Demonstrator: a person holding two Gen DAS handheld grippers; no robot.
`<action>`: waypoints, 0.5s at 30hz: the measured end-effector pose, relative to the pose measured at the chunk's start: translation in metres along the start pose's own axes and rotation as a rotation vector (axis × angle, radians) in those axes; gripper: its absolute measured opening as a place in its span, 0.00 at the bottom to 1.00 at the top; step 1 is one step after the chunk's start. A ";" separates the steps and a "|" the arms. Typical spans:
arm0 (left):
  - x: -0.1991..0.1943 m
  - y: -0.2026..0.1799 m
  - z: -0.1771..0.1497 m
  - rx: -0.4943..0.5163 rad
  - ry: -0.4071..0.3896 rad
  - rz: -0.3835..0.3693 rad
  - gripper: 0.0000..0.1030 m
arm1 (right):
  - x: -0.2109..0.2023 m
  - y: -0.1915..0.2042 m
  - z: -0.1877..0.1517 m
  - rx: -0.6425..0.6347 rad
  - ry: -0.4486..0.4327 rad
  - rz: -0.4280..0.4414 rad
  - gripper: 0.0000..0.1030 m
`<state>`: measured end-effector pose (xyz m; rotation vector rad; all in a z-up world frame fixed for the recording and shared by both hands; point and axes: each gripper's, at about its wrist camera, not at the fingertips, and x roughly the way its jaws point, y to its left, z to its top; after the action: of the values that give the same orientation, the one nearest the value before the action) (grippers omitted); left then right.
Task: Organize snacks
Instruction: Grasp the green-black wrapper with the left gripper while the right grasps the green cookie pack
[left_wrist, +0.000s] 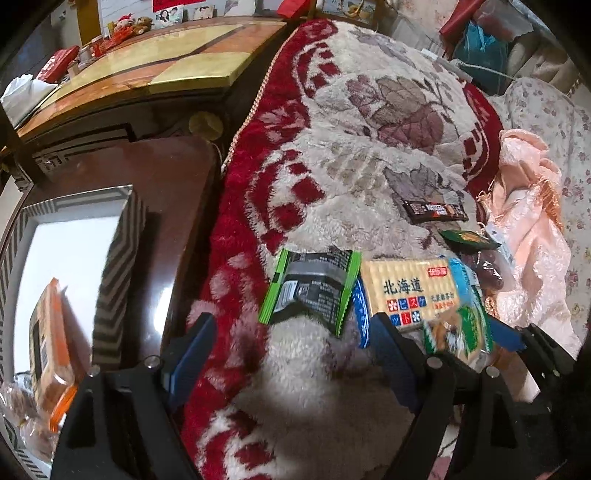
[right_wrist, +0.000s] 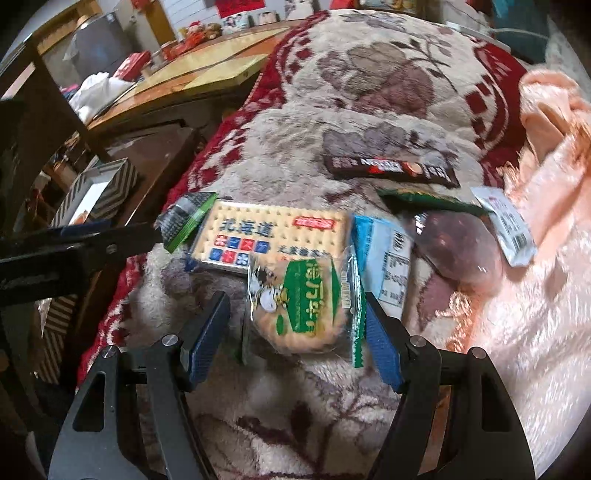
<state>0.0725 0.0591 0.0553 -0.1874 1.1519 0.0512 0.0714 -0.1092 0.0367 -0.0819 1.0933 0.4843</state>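
Snacks are scattered on the fuzzy red-and-cream blanket (right_wrist: 369, 92). The right gripper (right_wrist: 295, 328) has its fingers spread around a round cookie pack (right_wrist: 299, 302) with a green label, apparently not pinching it. Beside it lies a yellow Hokkaido cracker pack (right_wrist: 273, 232). The left gripper (left_wrist: 291, 354) is spread wide near a green-edged black packet (left_wrist: 314, 291).

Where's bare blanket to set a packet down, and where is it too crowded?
Bare blanket lies beyond the chocolate bar, and also near the cameras, below the round cracker packet. Crowded: the row from the green-edged packet past the biscuit pack to the dates bag.
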 end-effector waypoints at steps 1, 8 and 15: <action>0.003 0.000 0.001 0.001 0.005 0.000 0.84 | -0.002 0.003 0.000 -0.012 -0.007 0.011 0.69; 0.026 0.000 0.011 -0.001 0.048 -0.004 0.84 | 0.006 0.004 -0.003 -0.044 0.024 0.006 0.69; 0.044 0.006 0.023 -0.021 0.071 -0.068 0.76 | 0.009 0.000 -0.005 -0.045 0.011 0.068 0.51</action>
<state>0.1102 0.0660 0.0234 -0.2481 1.2149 -0.0033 0.0703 -0.1078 0.0261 -0.0868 1.0986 0.5700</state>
